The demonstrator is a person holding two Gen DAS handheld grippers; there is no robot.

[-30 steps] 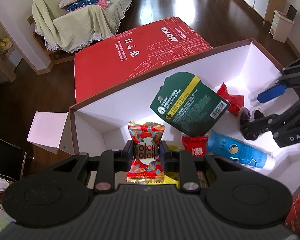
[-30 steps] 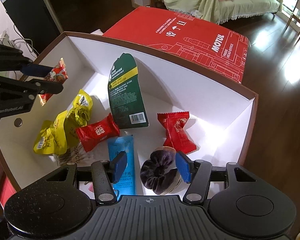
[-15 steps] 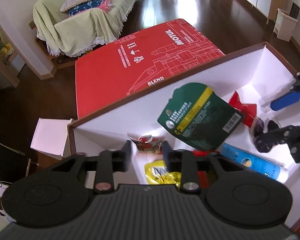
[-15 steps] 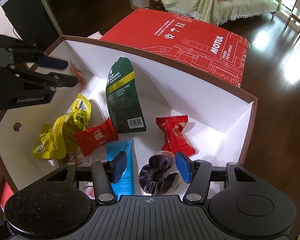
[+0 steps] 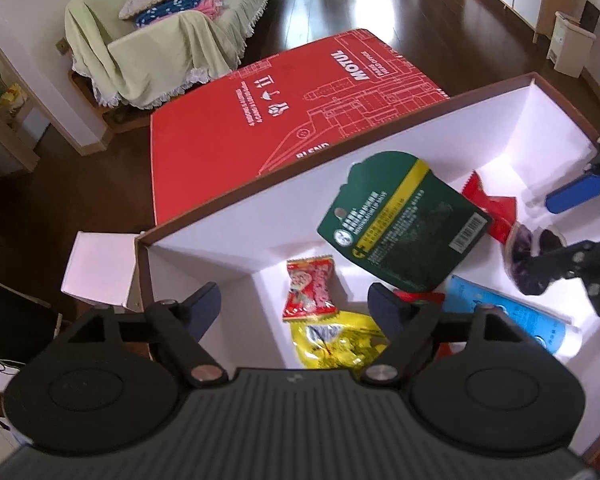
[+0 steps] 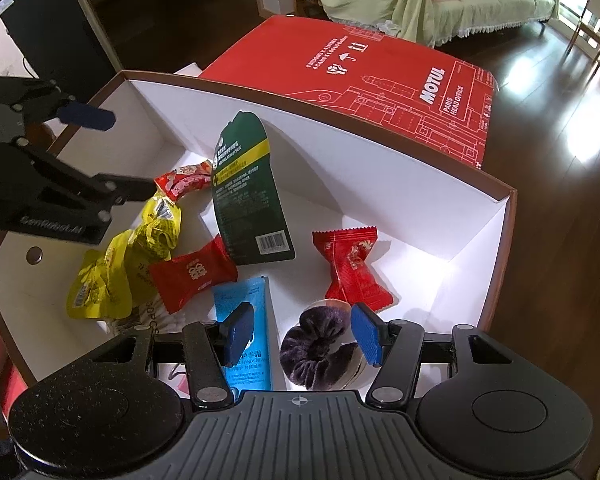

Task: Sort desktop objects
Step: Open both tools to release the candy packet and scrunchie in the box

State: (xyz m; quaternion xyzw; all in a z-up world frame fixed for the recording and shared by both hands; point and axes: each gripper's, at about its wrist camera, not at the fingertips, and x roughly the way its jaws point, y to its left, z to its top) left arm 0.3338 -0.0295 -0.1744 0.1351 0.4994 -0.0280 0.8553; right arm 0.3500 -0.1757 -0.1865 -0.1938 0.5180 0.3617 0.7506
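Both tools hang over the white box (image 6: 380,184), and neither grips anything. Left tool (image 5: 294,304) stands with its fingers spread wide above the box's left end; just beyond them a patterned red candy (image 5: 310,286) lies loose on the box floor, with a crumpled yellow wrapper (image 5: 336,346) touching its near end. Right tool (image 6: 300,334) is likewise released, its blue pads apart on either side of a purple scrunchie (image 6: 316,350) that sits on the floor at the near wall, beside a blue tube (image 6: 244,328).

Further out lie a red candy (image 6: 194,274), a second red candy (image 6: 354,268) and a green card packet (image 6: 250,196) leaning on the far wall. A red carton (image 6: 380,76) lies behind the box.

Whether either hand is letting go or reaching, I cannot tell. If the right one closes on the scrunchie, I judge it should go low and centred, since the soft fabric squashes and can slip. The left should lift straight up, clear of the yellow wrapper.
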